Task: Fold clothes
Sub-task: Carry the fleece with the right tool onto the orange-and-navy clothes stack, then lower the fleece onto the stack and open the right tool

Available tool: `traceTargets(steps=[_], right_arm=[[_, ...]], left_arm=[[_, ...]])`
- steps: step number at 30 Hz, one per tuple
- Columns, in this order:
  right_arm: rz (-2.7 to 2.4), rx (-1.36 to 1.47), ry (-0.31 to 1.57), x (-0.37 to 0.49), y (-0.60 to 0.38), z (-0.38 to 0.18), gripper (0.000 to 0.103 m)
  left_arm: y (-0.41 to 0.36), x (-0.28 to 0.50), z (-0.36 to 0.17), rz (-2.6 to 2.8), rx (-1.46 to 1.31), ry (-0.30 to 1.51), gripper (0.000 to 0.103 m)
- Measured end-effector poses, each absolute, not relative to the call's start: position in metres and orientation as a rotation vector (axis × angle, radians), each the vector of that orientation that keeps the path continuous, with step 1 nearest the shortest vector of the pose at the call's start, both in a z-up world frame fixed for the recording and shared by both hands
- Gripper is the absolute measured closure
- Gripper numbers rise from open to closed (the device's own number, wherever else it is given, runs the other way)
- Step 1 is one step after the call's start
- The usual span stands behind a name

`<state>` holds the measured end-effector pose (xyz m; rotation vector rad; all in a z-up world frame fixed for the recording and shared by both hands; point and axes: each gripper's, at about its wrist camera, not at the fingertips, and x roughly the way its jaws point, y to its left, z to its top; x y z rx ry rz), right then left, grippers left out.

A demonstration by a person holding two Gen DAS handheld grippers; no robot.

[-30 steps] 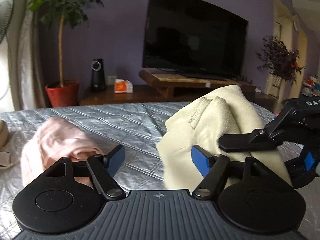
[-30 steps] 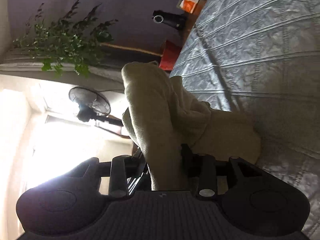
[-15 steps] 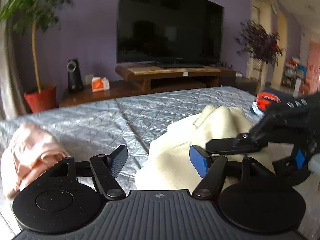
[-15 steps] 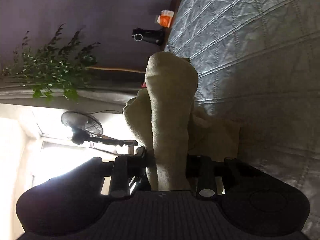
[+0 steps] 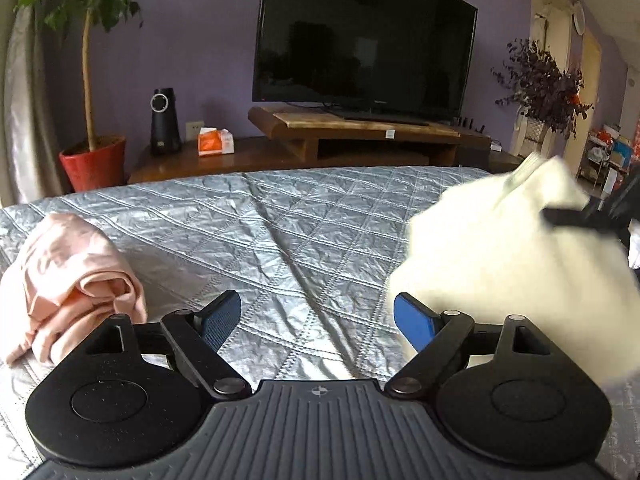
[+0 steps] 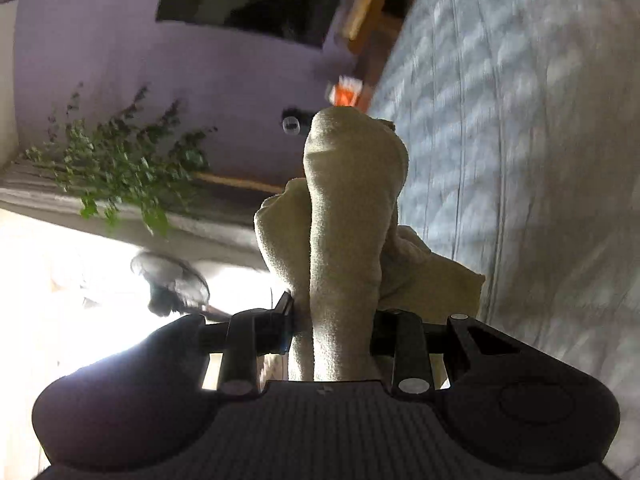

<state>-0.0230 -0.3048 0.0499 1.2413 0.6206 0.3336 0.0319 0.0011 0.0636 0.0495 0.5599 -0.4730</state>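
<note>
A cream fleece garment [image 5: 500,252] hangs bunched at the right of the left wrist view, blurred, above the grey quilted bedspread [image 5: 288,232]. My right gripper [image 6: 332,320] is shut on a thick fold of that cream garment [image 6: 348,220]; one of its black fingers [image 5: 576,218] shows against the cloth in the left wrist view. My left gripper [image 5: 318,318] hovers low over the bedspread, its jaws opening wide with only quilt between the blue pads [image 5: 414,322]. A crumpled pink garment [image 5: 68,276] lies at the left, beside the left finger.
Beyond the bed stand a wooden TV bench [image 5: 360,136] with a large dark television [image 5: 360,40], a black speaker [image 5: 163,120] and an orange tissue pack [image 5: 215,142]. A potted tree in a red pot [image 5: 94,164] stands at the left.
The right gripper has carried the cream garment off to the right, away from my left gripper. The left jaws have spread wider. The pink garment sits closer to the left finger.
</note>
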Motion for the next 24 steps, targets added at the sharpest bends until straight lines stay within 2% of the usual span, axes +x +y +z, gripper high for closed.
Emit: traceTargets(steps=[5, 10, 12, 15, 18, 20, 24], right_arm=[[0.291, 1.177, 0.491, -0.016, -0.374, 0.096, 0.070], [0.208, 1.193, 0.266, -0.016, -0.471, 0.130, 0.069], [0.130, 1.250, 0.228, -0.017, -0.512, 0.113, 0.069], [-0.153, 1.250, 0.282, -0.022, -0.562, 0.068, 0.069], [-0.303, 1.170, 0.386, -0.030, -0.580, 0.040, 0.060], [-0.330, 1.087, 0.410, -0.035, -0.579, 0.036, 0.056], [-0.365, 0.940, 0.400, -0.038, -0.568, 0.049, 0.038]], left_arm=[[-0.011, 0.030, 0.060, -0.501, 0.073, 0.563, 0.015], [-0.023, 0.029, 0.052, -0.532, 0.111, 0.576, 0.015], [-0.026, 0.027, 0.049, -0.544, 0.124, 0.577, 0.015], [-0.030, 0.024, 0.045, -0.555, 0.140, 0.580, 0.015], [-0.032, 0.025, 0.040, -0.558, 0.151, 0.590, 0.015], [-0.034, 0.026, 0.038, -0.557, 0.151, 0.598, 0.015], [-0.038, 0.025, 0.036, -0.565, 0.155, 0.603, 0.015]])
